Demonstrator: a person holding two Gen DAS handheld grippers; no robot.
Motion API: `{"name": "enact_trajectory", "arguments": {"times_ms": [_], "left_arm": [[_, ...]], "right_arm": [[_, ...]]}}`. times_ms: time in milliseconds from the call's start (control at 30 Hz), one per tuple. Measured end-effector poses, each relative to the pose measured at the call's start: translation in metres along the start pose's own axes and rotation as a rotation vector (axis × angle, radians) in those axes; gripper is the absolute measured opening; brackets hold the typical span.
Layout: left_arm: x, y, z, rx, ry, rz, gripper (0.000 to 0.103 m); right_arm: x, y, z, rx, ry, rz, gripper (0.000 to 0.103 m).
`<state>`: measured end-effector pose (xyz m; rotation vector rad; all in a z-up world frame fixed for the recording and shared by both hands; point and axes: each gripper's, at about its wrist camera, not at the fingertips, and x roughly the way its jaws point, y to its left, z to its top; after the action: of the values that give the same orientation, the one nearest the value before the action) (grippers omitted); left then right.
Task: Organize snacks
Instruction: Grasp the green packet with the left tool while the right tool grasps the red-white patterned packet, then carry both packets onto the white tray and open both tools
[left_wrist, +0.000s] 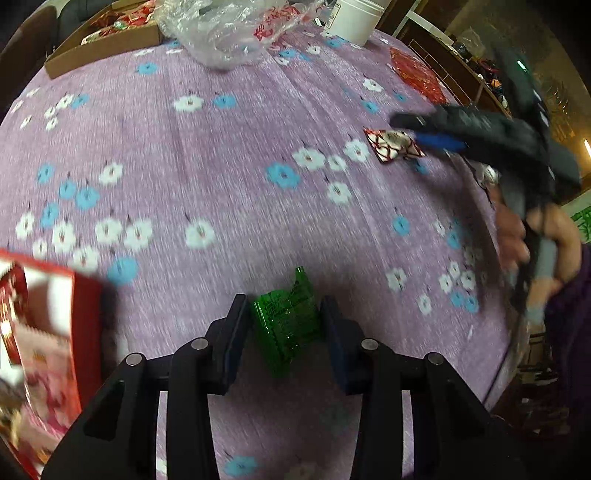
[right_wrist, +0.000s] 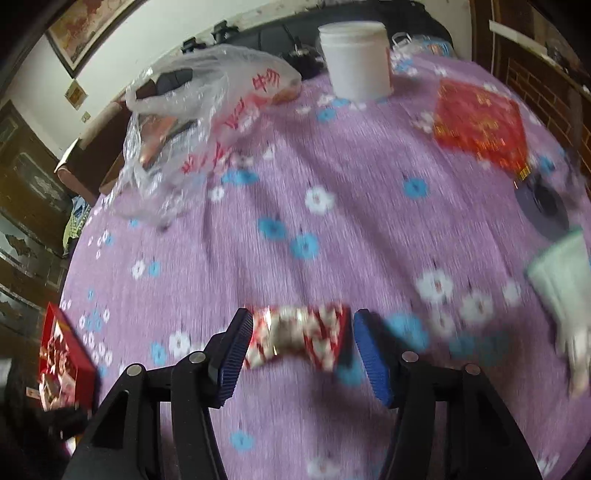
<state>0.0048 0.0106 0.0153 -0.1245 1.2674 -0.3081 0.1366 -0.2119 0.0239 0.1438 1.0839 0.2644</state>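
The round table under its purple flowered cloth fills nearly everything, though its near edge drops out of sight behind both tools. At the far side a clear plastic bag with red lettering slumps over things I can't identify through the crinkles, and beside it stands a white tub, its top cut off in the left view. A cardboard tray of wrapped sweets sits at the far left, only partly in frame. A flat red packet lies toward the right edge, and a red box with a pink picture is cropped at the near left, too smeared to read. The left gripper has its fingers closed on a green wrapped candy, held just over the cloth. The right gripper stands wider, its blue pads either side of a red-and-white wrapped candy lying on the cloth; it looks not quite pinched, though blur makes that hard to swear to.
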Motion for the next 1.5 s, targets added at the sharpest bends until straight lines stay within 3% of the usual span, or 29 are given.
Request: {"name": "enact_trajectory", "arguments": {"times_ms": [167,233,467,600,700,867,967,1067,1133,1200,1500], "left_arm": [[-0.001,-0.005,-0.009,-0.009,0.01,0.003,0.037],[-0.002,-0.005,-0.012,-0.016,0.01,0.002,0.037],[-0.003,-0.003,-0.019,-0.016,0.006,-0.004,0.037],[-0.007,0.001,-0.023,-0.004,0.004,-0.005,0.037],[-0.006,-0.003,-0.022,0.017,0.009,0.007,0.037],[-0.003,-0.009,-0.019,0.036,0.004,0.015,0.038],[-0.003,-0.011,-0.021,0.043,-0.008,0.02,0.038],[-0.002,-0.011,-0.022,0.037,-0.017,0.021,0.038],[-0.002,-0.01,-0.022,0.029,-0.021,0.019,0.038],[-0.003,-0.009,-0.023,0.023,-0.024,0.017,0.038],[-0.006,-0.01,-0.031,0.009,-0.025,0.039,0.037]], "right_arm": [[0.018,0.009,0.004,-0.004,0.022,0.036,0.059],[0.015,0.01,-0.003,0.027,0.049,0.106,0.055],[-0.012,0.025,-0.063,-0.034,0.21,0.253,0.057],[-0.032,0.029,-0.058,-0.1,0.093,0.175,0.057],[-0.028,0.046,-0.039,-0.213,0.067,0.113,0.057],[0.003,0.075,-0.025,-0.449,0.104,0.013,0.057],[0.022,0.078,-0.029,-0.516,0.172,0.01,0.056],[0.025,0.075,-0.031,-0.504,0.176,0.01,0.054],[0.023,0.073,-0.032,-0.486,0.167,-0.007,0.04],[0.021,0.069,-0.033,-0.466,0.162,-0.012,0.036],[-0.006,0.03,-0.062,-0.218,0.178,0.113,0.031]]}}
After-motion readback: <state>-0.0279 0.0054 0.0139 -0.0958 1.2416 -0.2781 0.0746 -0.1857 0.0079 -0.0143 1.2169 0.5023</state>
